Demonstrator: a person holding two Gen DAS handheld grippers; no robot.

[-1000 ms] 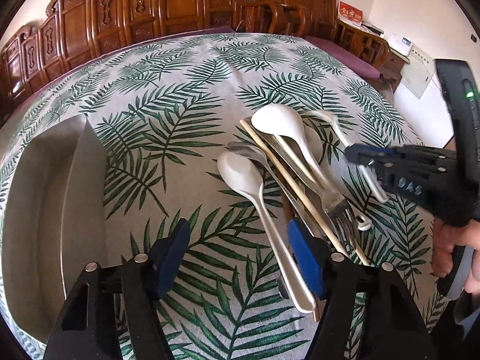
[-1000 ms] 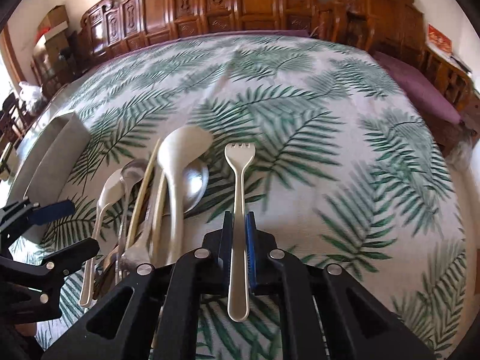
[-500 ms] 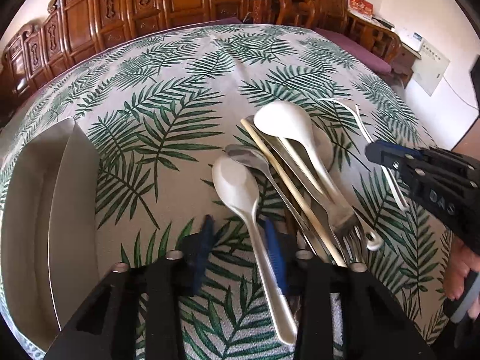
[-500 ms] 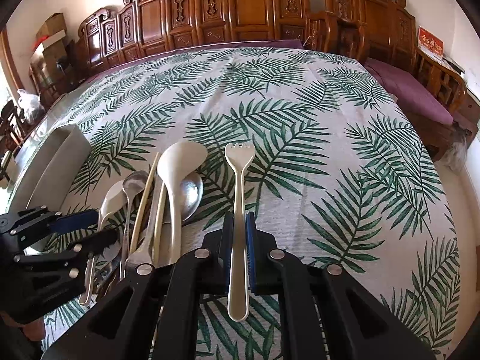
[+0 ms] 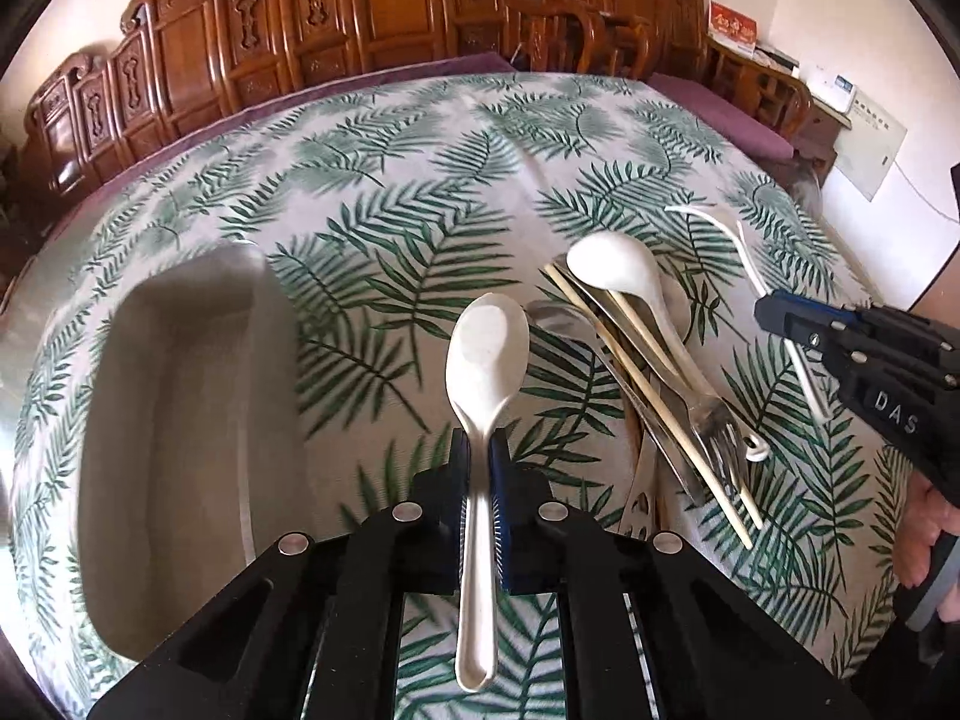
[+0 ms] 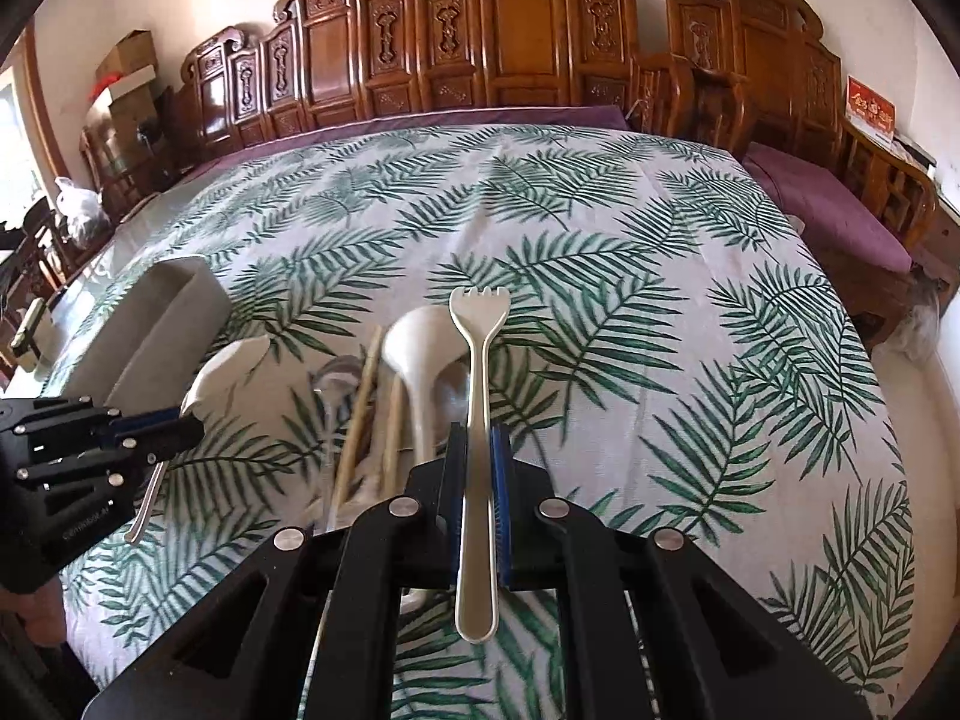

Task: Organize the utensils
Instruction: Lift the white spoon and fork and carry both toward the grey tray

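Now the left gripper (image 5: 480, 468) clamps the neck of a cream, speckled plastic spoon (image 5: 487, 348), bowl raised above the leaf-print table (image 5: 420, 180) beside a grey rectangular tray (image 5: 180, 420). Likewise, the right gripper (image 6: 478, 456) pinches a cream plastic short-tined fork (image 6: 478, 360) above the remaining utensil pile (image 6: 384, 408).

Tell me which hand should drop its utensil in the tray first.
Left, probably. The left gripper holds the spoon right beside the tray; the right gripper with the fork sits beyond the pile.

Tray (image 5: 180, 420) left of utensil pile (image 5: 648, 372)
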